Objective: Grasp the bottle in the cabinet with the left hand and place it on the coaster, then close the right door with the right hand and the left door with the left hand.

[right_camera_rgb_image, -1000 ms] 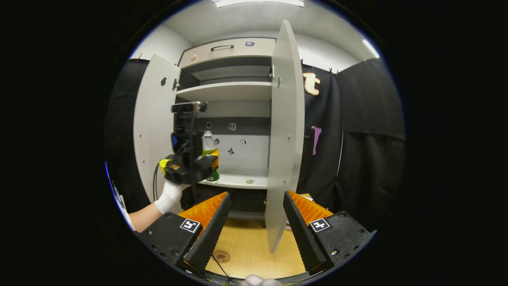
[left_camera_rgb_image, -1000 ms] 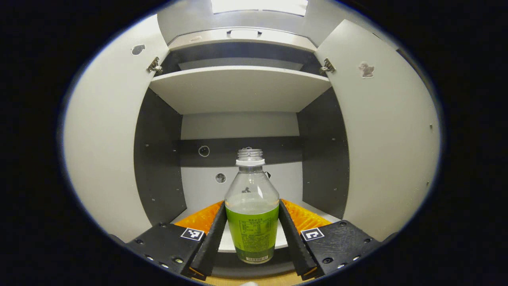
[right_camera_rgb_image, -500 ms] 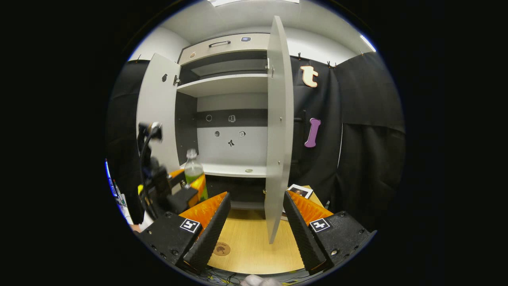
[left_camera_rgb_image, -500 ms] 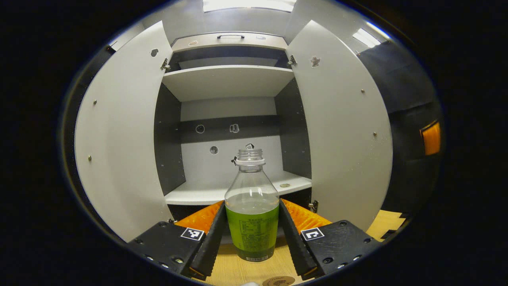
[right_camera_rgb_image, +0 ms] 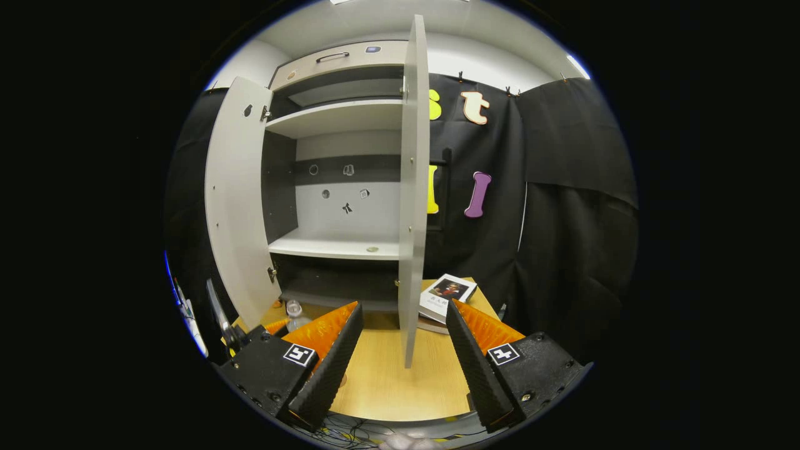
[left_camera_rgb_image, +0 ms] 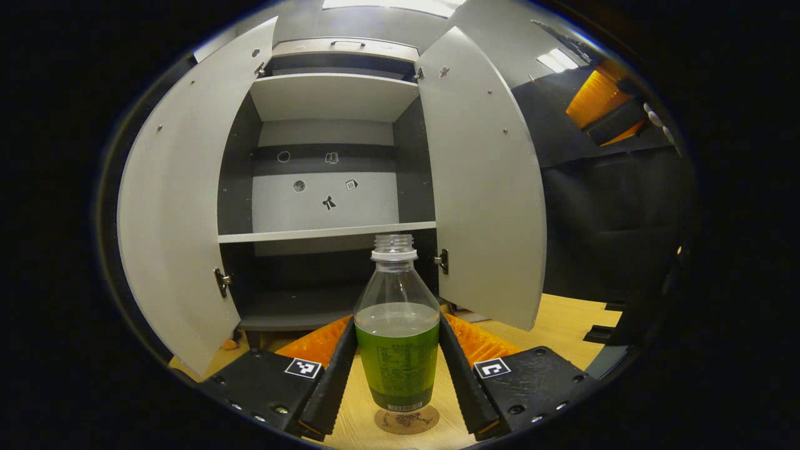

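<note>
My left gripper (left_camera_rgb_image: 396,325) is shut on a clear bottle (left_camera_rgb_image: 396,350) with a green label and no cap, held upright. The bottle's base hangs right over a round brown coaster (left_camera_rgb_image: 406,419) on the wooden table (left_camera_rgb_image: 550,325); whether they touch, I cannot tell. Behind it the cabinet stands with its left door (left_camera_rgb_image: 169,212) and right door (left_camera_rgb_image: 484,181) both swung wide. In the right gripper view my right gripper (right_camera_rgb_image: 404,306) is open and holds nothing, facing the right door (right_camera_rgb_image: 413,187) edge-on. The bottle's neck (right_camera_rgb_image: 294,309) peeks out low at the left.
The cabinet's middle shelf (left_camera_rgb_image: 325,233) is bare except for a small round thing (right_camera_rgb_image: 372,249). A book (right_camera_rgb_image: 447,292) lies on the table (right_camera_rgb_image: 381,381) right of the right door. The other gripper (left_camera_rgb_image: 603,103) shows high at the right in the left gripper view.
My left gripper has drawn the bottle out of the cabinet and lowered it to the table over the coaster. The right gripper has shifted slightly and stayed open.
</note>
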Demonstrator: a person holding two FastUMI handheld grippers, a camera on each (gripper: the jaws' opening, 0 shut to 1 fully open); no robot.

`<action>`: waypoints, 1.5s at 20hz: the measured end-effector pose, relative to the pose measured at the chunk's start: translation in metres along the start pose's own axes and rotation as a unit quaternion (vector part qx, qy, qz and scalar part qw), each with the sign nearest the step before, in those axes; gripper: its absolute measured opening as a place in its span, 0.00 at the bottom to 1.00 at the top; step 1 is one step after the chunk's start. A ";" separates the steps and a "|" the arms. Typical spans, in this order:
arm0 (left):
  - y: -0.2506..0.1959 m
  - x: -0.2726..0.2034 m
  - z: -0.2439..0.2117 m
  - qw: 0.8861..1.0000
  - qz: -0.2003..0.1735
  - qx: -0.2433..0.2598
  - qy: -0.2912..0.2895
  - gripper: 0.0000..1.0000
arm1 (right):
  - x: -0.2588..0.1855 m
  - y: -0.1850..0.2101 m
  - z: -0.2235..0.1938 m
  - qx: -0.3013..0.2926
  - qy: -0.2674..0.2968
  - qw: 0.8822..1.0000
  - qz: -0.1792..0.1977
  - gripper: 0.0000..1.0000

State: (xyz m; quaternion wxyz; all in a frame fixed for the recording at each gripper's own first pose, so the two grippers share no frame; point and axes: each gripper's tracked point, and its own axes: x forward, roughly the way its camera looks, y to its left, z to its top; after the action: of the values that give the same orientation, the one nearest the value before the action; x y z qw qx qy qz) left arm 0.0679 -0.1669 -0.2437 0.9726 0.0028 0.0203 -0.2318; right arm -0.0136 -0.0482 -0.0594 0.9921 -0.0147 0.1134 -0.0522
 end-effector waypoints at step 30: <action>0.012 0.008 -0.084 0.998 -0.013 0.003 0.057 0.78 | 0.006 0.015 -0.031 -0.027 0.046 0.998 0.014 0.83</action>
State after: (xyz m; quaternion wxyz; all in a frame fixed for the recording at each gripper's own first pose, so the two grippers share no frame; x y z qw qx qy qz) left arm 0.0772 -0.1590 -0.3284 0.9667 0.0185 0.0750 -0.2439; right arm -0.0136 -0.0341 -0.0915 0.9857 -0.0379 0.1606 -0.0356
